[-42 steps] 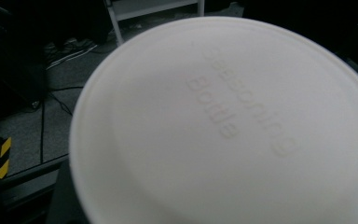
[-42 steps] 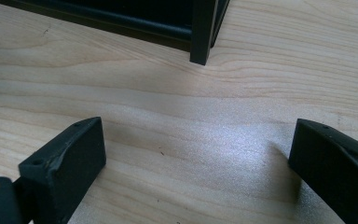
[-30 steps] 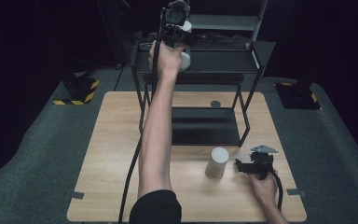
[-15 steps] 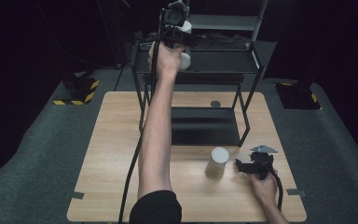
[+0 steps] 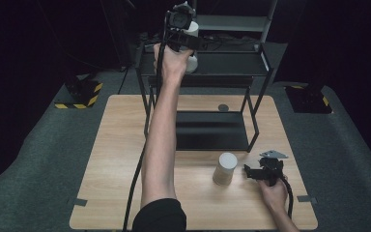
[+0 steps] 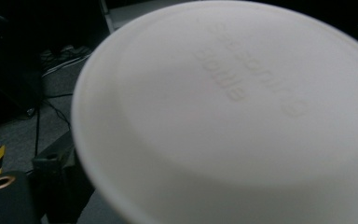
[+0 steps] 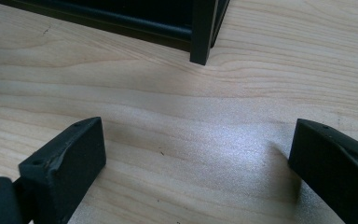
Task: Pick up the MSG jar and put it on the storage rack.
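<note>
The white cup close before the left hand-held gripper's camera bears raised lettering on its round bottom, upside down and blurred; the words cannot be made out with certainty.

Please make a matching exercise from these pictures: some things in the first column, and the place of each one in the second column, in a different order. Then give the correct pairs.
Column one:
1. white cup
2. tan cup
3. right claw
4. small dark disc

Column two:
A. low over the table, close beside the tan cup, jaws wide apart
B. on the table, under the black shelf rack, toward the far edge
C. up at the top shelf, by the left claw
D. upright on the table in front of the rack

Pairs: 1-C, 2-D, 3-A, 4-B
</note>
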`<state>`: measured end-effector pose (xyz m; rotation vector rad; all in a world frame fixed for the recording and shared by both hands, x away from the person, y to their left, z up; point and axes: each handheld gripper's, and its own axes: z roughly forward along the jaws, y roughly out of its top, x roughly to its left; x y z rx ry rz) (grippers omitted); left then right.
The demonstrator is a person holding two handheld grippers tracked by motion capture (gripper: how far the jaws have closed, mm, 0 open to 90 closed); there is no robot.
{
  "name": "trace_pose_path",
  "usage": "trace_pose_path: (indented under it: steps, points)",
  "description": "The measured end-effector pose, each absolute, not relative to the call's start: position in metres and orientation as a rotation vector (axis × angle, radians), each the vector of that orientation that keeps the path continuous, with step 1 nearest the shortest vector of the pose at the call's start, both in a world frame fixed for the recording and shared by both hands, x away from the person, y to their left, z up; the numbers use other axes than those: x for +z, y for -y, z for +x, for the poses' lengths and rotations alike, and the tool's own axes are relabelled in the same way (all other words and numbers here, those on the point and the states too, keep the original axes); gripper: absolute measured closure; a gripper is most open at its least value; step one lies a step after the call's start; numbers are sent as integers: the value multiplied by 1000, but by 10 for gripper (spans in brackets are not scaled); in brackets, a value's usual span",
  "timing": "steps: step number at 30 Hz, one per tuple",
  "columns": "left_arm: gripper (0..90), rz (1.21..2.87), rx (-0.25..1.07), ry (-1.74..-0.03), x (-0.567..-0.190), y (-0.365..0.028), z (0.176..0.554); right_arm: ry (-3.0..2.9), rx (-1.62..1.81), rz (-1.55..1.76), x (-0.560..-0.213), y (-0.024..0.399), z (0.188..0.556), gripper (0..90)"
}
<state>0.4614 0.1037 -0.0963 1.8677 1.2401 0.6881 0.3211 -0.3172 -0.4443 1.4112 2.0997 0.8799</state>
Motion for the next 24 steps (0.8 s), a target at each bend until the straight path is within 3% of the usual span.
trace_pose_path:
  steps: [24]
  points:
    - [42, 1846, 710, -1177, -106, -130, 400, -2099, 879, 1414, -444, 317, 321, 30]
